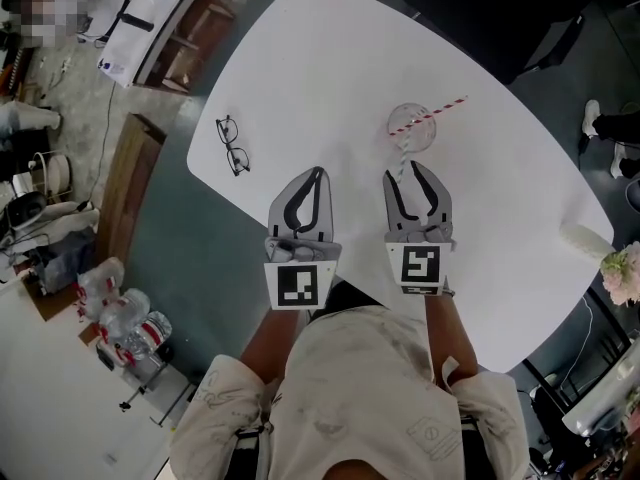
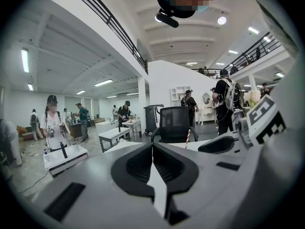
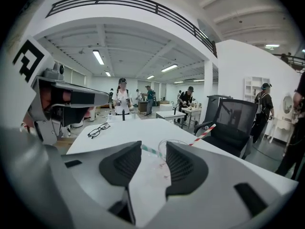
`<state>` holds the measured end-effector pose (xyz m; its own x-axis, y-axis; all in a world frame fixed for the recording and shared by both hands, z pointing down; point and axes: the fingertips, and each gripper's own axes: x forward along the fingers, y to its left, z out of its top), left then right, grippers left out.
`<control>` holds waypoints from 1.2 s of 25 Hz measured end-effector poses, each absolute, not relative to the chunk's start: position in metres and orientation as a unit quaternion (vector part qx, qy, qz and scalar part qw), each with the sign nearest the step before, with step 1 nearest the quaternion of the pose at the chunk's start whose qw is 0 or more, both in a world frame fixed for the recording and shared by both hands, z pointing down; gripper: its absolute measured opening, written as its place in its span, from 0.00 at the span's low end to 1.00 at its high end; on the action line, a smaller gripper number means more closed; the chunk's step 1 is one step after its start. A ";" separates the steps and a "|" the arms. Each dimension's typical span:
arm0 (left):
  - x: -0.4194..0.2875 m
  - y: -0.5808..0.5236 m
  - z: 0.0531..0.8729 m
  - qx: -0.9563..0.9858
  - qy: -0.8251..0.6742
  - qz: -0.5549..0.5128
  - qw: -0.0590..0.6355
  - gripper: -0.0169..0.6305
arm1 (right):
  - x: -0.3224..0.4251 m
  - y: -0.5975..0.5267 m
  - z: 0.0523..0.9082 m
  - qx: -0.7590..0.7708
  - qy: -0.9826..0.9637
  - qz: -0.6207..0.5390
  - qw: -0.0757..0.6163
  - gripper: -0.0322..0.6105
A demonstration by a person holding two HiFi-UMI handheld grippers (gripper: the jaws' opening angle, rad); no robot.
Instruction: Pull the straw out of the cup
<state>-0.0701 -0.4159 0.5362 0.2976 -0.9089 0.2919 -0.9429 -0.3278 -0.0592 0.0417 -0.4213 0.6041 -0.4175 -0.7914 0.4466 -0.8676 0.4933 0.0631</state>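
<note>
Grasp is being lined up: right gripper (image 1: 413,171) jaws wide at green-striped straw (image 3: 151,150) in glass cup (image 1: 412,128), left gripper (image 1: 318,171) closed empty; pinching needed next.

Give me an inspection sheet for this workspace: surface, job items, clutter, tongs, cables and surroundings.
Surface: white table, mostly bare.
Job's things: clear cup upright, with a red-striped straw leaning in it. The end of a green-striped straw shows between the right tongs' jaws.
Clutter: glasses near the table's left edge.
Tongs: left tongs shut and empty; right tongs open just short of the cup, not pressing on the green straw.
Cables: nothing seen on the table.
Surroundings: black chair beyond the table, people at other tables, bottles on the floor.
</note>
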 end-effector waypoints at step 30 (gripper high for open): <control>-0.064 -0.385 0.503 0.813 -0.570 0.112 0.038 0.04 | 0.084 -0.406 0.562 0.584 -0.785 0.040 0.203 0.09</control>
